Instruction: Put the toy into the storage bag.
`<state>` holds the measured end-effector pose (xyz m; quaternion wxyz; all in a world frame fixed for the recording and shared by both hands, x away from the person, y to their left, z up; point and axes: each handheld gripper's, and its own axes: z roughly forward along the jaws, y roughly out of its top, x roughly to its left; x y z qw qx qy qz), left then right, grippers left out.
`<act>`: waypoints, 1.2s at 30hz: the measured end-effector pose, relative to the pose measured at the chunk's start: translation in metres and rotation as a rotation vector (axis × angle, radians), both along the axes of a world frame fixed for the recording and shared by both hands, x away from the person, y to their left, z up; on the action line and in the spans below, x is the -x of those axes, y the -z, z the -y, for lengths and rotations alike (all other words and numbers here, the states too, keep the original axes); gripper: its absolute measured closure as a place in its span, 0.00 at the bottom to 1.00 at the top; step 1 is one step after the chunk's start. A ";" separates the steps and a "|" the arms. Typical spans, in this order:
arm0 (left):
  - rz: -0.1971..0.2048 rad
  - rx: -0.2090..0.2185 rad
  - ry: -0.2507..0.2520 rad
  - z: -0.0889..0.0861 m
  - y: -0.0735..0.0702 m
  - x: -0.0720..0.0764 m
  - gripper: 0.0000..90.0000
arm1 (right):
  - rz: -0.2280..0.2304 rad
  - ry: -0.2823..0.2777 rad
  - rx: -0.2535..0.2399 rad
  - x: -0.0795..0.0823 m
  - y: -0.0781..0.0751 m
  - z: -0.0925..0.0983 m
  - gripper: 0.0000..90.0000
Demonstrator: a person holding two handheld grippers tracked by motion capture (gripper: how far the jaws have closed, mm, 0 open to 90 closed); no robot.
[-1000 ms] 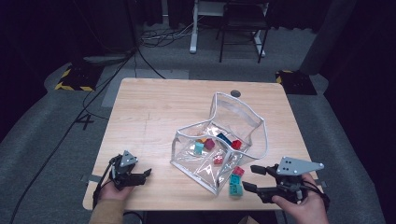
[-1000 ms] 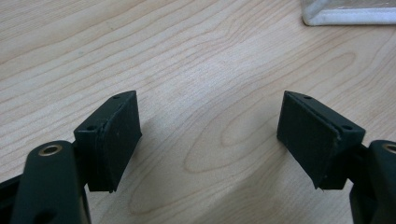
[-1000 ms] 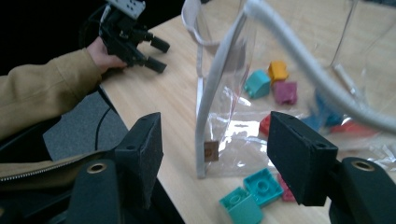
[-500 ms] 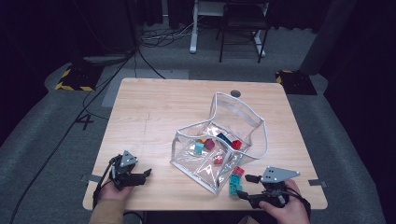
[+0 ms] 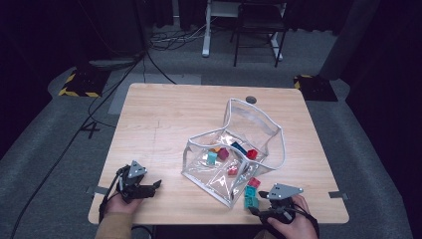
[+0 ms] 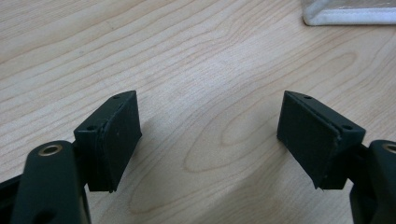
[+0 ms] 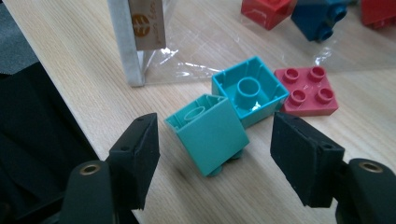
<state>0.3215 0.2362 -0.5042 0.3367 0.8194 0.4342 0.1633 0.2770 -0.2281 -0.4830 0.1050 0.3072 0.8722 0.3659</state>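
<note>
A clear plastic pouch lies open on the wooden table with several coloured bricks inside. Just outside its front corner sit a light teal brick tipped on its side, an upturned darker teal brick and a pink brick. My right gripper is low at the table's front edge. Its jaws have just been opening and stand wide on either side of the light teal brick, pads clear of it. My left gripper rests open on bare wood at the front left, nothing between its fingers.
The pouch's white-trimmed corner stands just beyond the right gripper's left jaw. The table's front edge runs close under both hands. A dark grommet sits near the far edge. A chair and cables are on the floor behind.
The right gripper has come down and shifted left, ending low at the teal bricks by the pouch's front corner. The left gripper has stayed put.
</note>
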 end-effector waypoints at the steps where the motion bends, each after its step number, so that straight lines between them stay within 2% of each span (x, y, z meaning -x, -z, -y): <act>1: 0.000 0.000 0.000 0.000 0.000 0.000 0.24 | -0.004 0.001 0.000 0.000 0.002 0.000 0.37; 10: 0.001 -0.001 0.000 0.000 0.000 0.000 0.24 | 0.004 -0.012 0.021 -0.002 0.010 -0.006 0.41; 14: 0.000 0.000 0.000 0.000 0.000 0.000 0.24 | 0.014 -0.013 0.032 -0.001 0.011 -0.006 0.55; 17: 0.000 0.000 0.000 0.000 0.000 0.000 0.24 | 0.005 -0.014 0.036 0.000 0.009 -0.004 0.65; 23: 0.000 -0.001 0.000 0.000 0.000 0.000 0.24 | 0.003 -0.010 0.039 0.002 0.003 -0.002 0.66; 30: 0.000 0.001 -0.001 0.000 0.000 0.000 0.24 | 0.010 -0.017 0.011 0.006 -0.011 -0.001 0.66; 31: 0.000 0.001 -0.001 0.000 0.000 0.000 0.24 | 0.002 -0.021 -0.013 0.008 -0.016 0.001 0.66; 36: 0.000 0.001 -0.002 0.000 0.000 0.000 0.24 | 0.010 -0.020 -0.027 0.010 -0.025 0.003 0.66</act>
